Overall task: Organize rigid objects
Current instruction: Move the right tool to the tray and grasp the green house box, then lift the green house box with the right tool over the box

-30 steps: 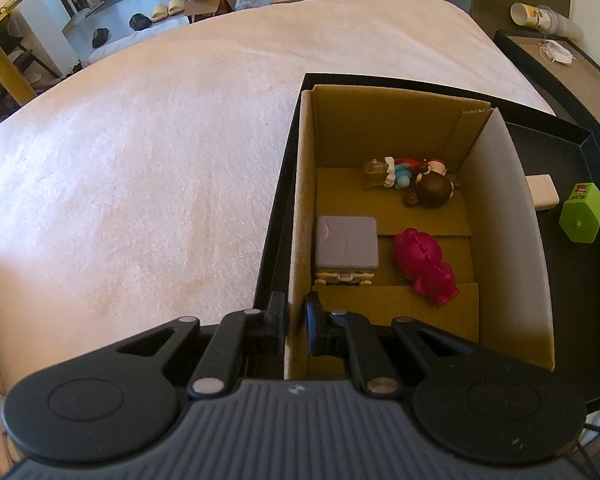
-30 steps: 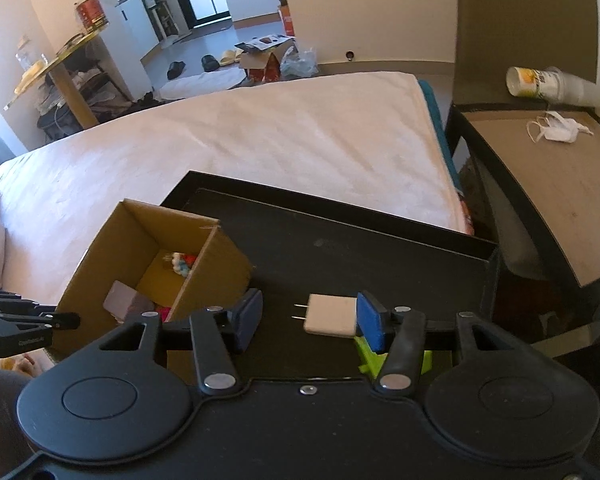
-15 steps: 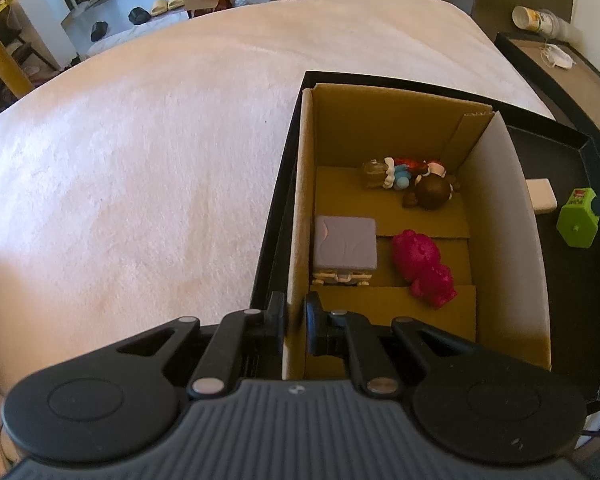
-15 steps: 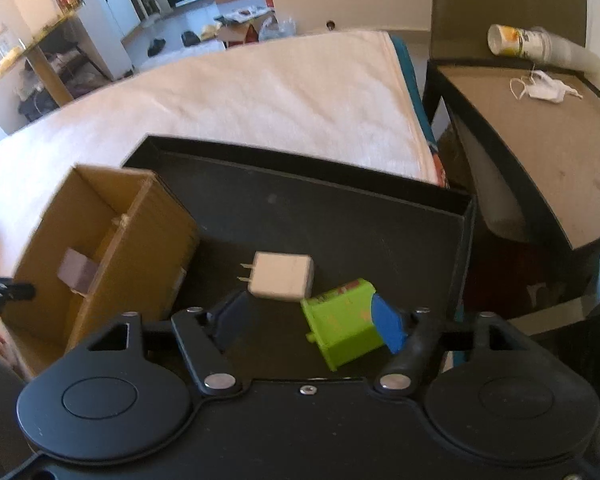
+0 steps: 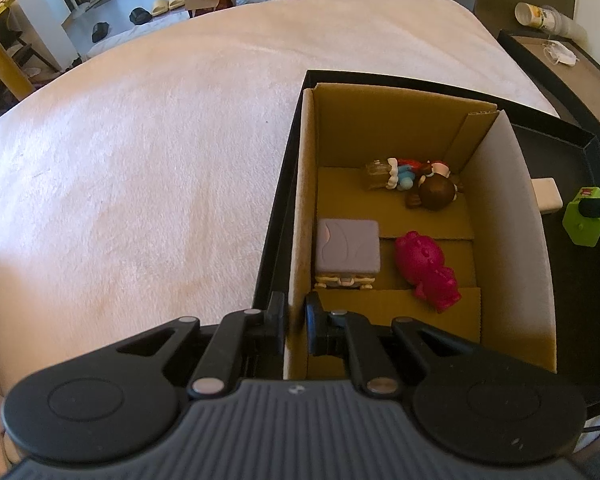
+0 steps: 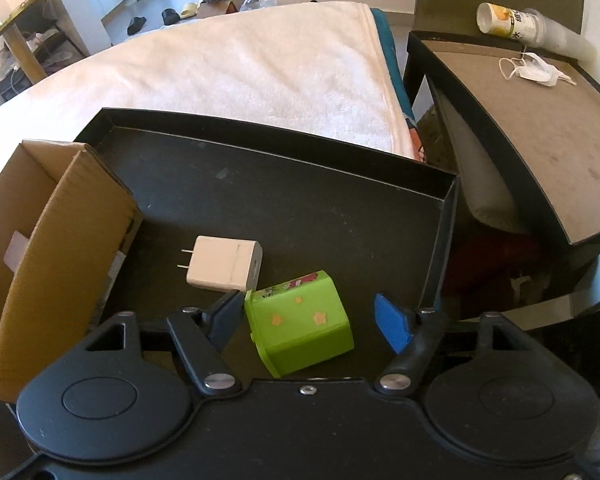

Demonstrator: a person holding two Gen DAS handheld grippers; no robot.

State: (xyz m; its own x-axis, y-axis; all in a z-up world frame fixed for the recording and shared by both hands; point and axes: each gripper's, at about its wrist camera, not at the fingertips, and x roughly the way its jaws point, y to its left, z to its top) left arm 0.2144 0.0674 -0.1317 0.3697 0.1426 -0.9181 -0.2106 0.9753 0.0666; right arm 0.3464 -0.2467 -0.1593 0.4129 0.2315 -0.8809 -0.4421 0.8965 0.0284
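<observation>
One cardboard box (image 5: 416,132) holds three toys: one grey cube (image 5: 348,246), one pink figure (image 5: 426,264), one doll (image 5: 416,184). One black tray (image 6: 300,184) carries one white charger (image 6: 224,264) and one green block (image 6: 300,324).

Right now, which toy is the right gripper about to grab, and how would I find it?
Find the black tray on the bed, beside the cardboard box. Near its front lies a white charger, and next to it, between the right gripper's open jaws, a bright green block. Only it has little orange stars.
</observation>
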